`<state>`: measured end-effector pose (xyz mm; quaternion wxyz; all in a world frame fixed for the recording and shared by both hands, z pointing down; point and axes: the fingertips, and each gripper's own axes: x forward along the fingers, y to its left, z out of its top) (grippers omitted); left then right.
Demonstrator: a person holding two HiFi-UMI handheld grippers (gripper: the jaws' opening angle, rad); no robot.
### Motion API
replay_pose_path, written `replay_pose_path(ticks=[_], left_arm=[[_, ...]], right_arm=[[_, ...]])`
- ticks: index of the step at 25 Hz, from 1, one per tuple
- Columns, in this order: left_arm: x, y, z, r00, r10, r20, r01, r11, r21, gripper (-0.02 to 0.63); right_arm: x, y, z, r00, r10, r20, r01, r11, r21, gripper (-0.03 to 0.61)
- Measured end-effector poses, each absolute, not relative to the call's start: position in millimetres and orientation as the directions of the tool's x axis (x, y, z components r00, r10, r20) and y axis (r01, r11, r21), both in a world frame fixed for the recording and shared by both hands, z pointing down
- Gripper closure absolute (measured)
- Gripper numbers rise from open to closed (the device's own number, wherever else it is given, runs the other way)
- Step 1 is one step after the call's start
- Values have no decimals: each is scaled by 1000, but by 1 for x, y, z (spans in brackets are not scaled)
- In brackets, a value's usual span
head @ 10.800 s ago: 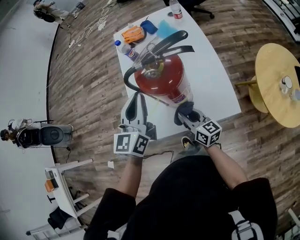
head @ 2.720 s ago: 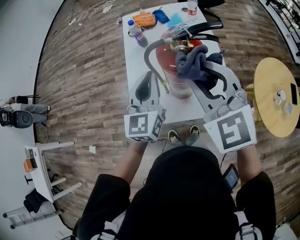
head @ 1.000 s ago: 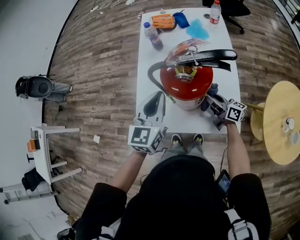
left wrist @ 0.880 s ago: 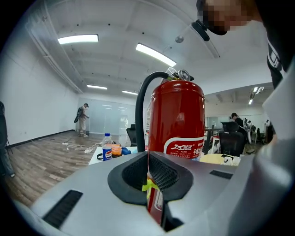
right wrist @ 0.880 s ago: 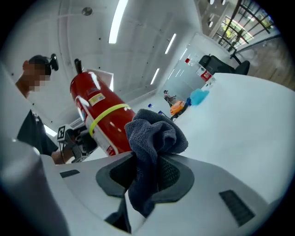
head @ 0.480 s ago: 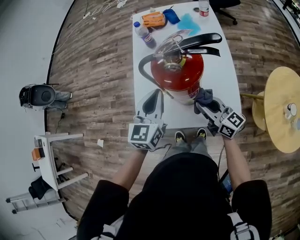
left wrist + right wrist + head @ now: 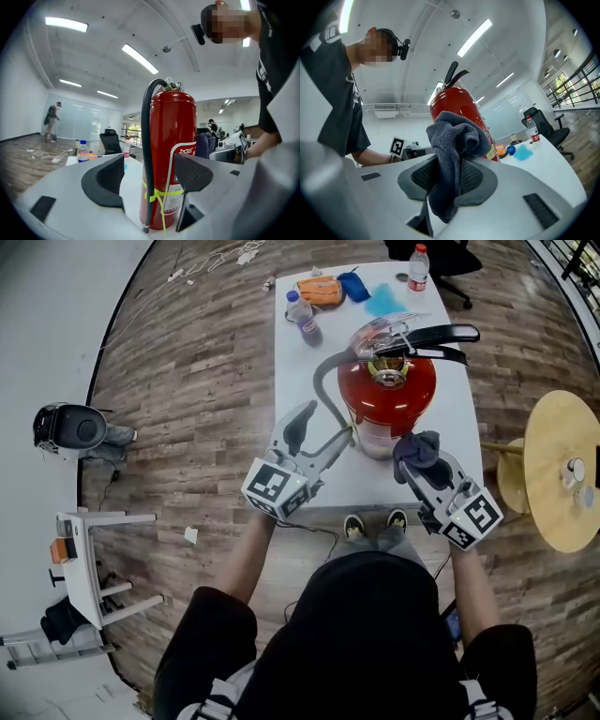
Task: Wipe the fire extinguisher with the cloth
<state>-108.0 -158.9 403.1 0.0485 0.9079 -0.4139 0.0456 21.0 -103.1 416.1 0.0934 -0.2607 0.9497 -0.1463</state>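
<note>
Standing wide apart, the jaws of the left gripper (image 7: 326, 426) have just been opening; the pads press on nothing, released, though in the left gripper view the foot of the fire extinguisher (image 7: 386, 395) shows between them, just beyond the tips. A black hose (image 7: 323, 390) curves down the extinguisher's left side; a yellow-green band ties it to the red body near the label. The extinguisher stands upright near the front edge of a white table (image 7: 300, 371); its black handle points to the right in the head view. At the table's far end lie a clear water bottle (image 7: 301, 315), an orange item (image 7: 322, 290), a dark blue item (image 7: 354, 285), a pale blue patch (image 7: 383, 300) and a second bottle (image 7: 418, 266). Right of the extinguisher's lower body, the right gripper (image 7: 422, 463) is clenched on a dark grey-blue cloth (image 7: 419, 448); the cloth bunches up above the pads and hangs below them; it sits just beside the red body, and whether it touches I cannot tell. Farther right stands a round yellow table (image 7: 561, 470), well apart.
</note>
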Motion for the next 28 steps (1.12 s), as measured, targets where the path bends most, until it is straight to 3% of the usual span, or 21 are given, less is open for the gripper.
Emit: replay_pose_path(ticks=[5,8,10,16,28], left_arm=[[-90,-164,397,810,-571,137,-573,-819,-29,310],[-92,-163,395,836,-532,132,-535,-844,-11,385],[-98,-168,394,839,-536,97,-542,-838,59,537],[-95,-165,393,865,-497,70,-502,-857,118,543],[-41,-101,388,943,-296,152,-306,-951,51,546]], right_arm=[[22,-109,421,-809,-585,-60,-538,776,-329,469],[23,-111,424,-788,-614,-40,-568,752,-334,469],[23,-109,425,-783,-621,-37,-575,745,-339,469],[25,-123,428,-717,-697,7,-661,676,-327,469],[67,-163,428,-621,-783,37,-737,566,-370,471]])
